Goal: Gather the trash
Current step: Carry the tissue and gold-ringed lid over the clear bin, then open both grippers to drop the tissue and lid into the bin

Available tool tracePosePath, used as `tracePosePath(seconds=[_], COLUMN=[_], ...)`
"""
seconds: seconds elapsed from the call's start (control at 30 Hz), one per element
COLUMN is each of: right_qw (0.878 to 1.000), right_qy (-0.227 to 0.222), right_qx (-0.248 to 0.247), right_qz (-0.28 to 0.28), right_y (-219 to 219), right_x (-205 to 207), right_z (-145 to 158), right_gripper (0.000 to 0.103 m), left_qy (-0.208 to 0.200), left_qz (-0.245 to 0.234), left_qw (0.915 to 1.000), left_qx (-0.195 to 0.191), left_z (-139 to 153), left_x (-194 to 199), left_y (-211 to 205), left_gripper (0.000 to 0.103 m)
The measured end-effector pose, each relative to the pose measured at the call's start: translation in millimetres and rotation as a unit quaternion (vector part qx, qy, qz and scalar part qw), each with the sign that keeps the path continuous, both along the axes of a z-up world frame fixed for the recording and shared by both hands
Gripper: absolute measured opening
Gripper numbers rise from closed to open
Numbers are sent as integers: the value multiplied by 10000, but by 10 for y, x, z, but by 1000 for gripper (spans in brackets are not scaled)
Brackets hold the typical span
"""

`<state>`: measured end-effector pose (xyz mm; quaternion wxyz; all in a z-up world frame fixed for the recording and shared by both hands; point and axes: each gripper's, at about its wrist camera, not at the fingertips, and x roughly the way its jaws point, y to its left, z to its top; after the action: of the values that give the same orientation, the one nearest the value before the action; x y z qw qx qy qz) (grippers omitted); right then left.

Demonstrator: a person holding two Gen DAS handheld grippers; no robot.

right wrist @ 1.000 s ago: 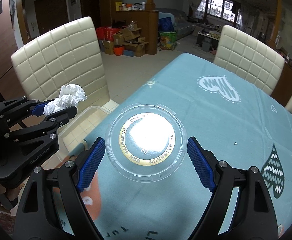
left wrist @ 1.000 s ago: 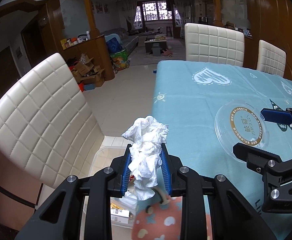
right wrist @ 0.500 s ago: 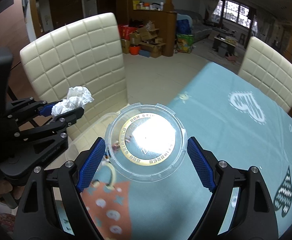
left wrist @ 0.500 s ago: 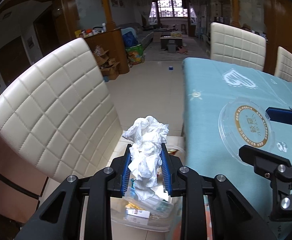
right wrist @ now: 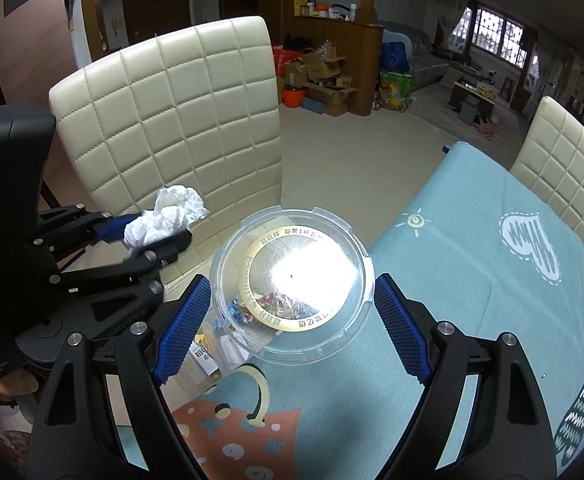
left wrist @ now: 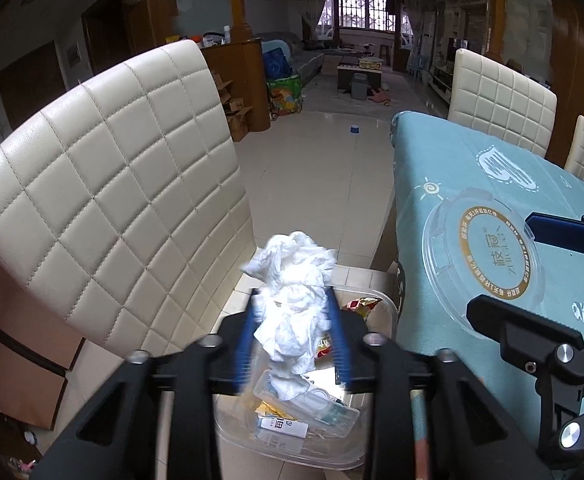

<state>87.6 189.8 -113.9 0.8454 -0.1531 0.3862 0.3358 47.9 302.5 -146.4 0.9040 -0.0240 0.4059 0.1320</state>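
My left gripper [left wrist: 294, 336] is shut on a crumpled white tissue [left wrist: 292, 300] and holds it over a clear plastic bin [left wrist: 384, 308] on the floor, which holds several wrappers and packets. The tissue also shows in the right wrist view [right wrist: 168, 220]. My right gripper [right wrist: 292, 316] is shut on a round clear plastic lid with a gold ring [right wrist: 292, 280], held at the table's corner, partly over the bin. The lid also shows in the left wrist view [left wrist: 484, 256].
A cream quilted chair [left wrist: 112, 200] stands close to the left of the bin. The table with a teal cloth [right wrist: 472, 280] is to the right. Two more chairs [left wrist: 500, 100] stand at its far side. Tiled floor lies beyond.
Both grippers have moved left off the table toward the chair. The tissue now hangs over the floor bin and the lid reaches the table's corner. Both grips are unchanged.
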Motion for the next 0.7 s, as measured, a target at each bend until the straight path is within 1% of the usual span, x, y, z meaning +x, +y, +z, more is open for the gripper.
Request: tracePosePath(seconds=[0.03,0.07,0.1,0.2,0.5,0.7], right_qw=[10000,10000,10000,9999,9998,9997], right_qy=[10,30,46,77,159,183], right_qx=[-4,-14,-19,-43,-92,-83], right_qz=[-12,-35,-45,-65,64,169], right_y=[0,-5,-9,-15,91,149], right_x=[9,28,43,78,101,65], right_z=[-8,-17,-25,-54,-100,-97], right_gripper=[83,83,83,83,83,83], left_qy=[-40,-104,-151,-111,-43,28], left_qz=[66,141,188,248,488,651], left_qw=[10000,9998,9997,9996,9988,9978], left_qx=[8,21,17,-50,45,82], left_z=[-1,3,5,-19,-52,-74], left_x=[-7,-15,-28,-17,-30,-115], left_y=[14,28,39,83,237,312], left_gripper=[61,73,76,79,79,79])
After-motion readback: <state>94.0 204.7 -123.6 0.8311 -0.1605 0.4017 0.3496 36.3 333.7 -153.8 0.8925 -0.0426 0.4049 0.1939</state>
